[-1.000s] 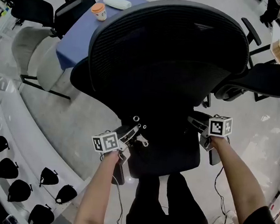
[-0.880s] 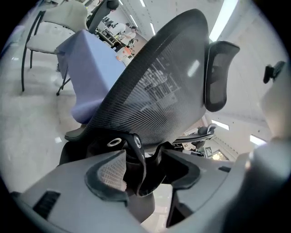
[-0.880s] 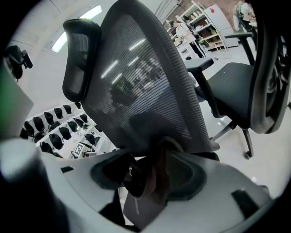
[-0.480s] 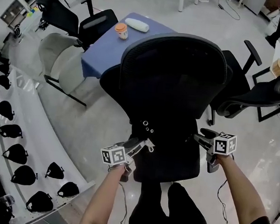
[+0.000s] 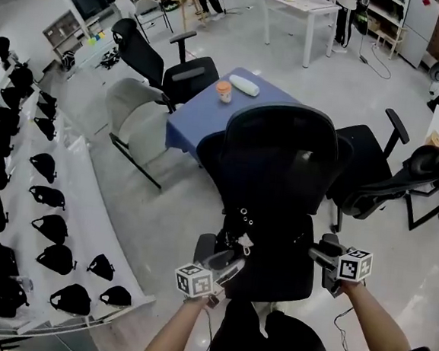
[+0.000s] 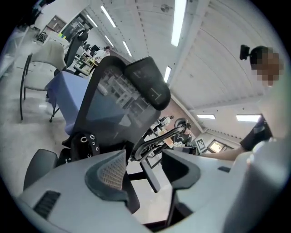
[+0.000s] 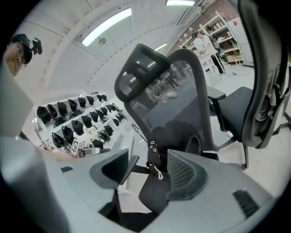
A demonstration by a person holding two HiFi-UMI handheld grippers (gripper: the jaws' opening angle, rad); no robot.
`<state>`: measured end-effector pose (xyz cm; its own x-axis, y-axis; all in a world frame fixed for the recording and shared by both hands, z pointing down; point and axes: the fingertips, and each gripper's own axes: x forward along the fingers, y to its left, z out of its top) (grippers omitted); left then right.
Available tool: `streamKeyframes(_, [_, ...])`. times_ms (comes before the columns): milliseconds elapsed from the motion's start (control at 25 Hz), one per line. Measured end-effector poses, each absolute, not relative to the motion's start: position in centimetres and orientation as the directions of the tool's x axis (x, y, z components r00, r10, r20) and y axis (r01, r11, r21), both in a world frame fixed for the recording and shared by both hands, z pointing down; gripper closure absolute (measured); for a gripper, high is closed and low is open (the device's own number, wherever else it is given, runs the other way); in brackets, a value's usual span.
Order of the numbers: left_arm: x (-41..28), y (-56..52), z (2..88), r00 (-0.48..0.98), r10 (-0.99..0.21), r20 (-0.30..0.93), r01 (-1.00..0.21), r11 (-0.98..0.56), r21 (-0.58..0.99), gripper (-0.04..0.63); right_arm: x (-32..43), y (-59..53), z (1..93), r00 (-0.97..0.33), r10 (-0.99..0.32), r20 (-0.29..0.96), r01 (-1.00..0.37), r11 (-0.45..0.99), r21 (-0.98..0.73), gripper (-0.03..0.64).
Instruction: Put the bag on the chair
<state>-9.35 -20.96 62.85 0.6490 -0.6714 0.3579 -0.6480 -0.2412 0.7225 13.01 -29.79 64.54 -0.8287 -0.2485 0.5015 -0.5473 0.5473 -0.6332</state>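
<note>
No legible text or markings anywhere

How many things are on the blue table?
2: an orange-lidded cup and a white oblong thing beside it, at the far end of the blue table. The black chair covers part of the table, so more may be hidden.

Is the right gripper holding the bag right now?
No, the right gripper has its jaws apart with nothing between them, while the bag rests on the chair.
</note>
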Motion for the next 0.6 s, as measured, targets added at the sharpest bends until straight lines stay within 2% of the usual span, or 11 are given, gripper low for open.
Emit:
streamKeyframes(240, [-5.3,-14.9,56.9,0.627,-0.74,0.245,-0.619,-0.283,0.732,0.371,13.9,-24.8,59.8,-0.845,-0.272,0.461,-0.519,0.627,-0.581,0.367])
streamKeyframes(440, [-3.1,-10.7,53.4,0.525,-0.833,0.176,-0.647,-0.255,0.719,0.371,15.2,-21.2,56.4,-0.871,-0.3,0.389,-0.488,0.608,-0.626,0.37])
streamKeyframes(600, [-2.1,-7.5,51.2,0.447,-0.883,0.141,-0.681,-0.235,0.694,0.373,15.9,-18.0,55.1,-0.875,-0.296,0.383,-0.481,0.617,-0.623,0.403])
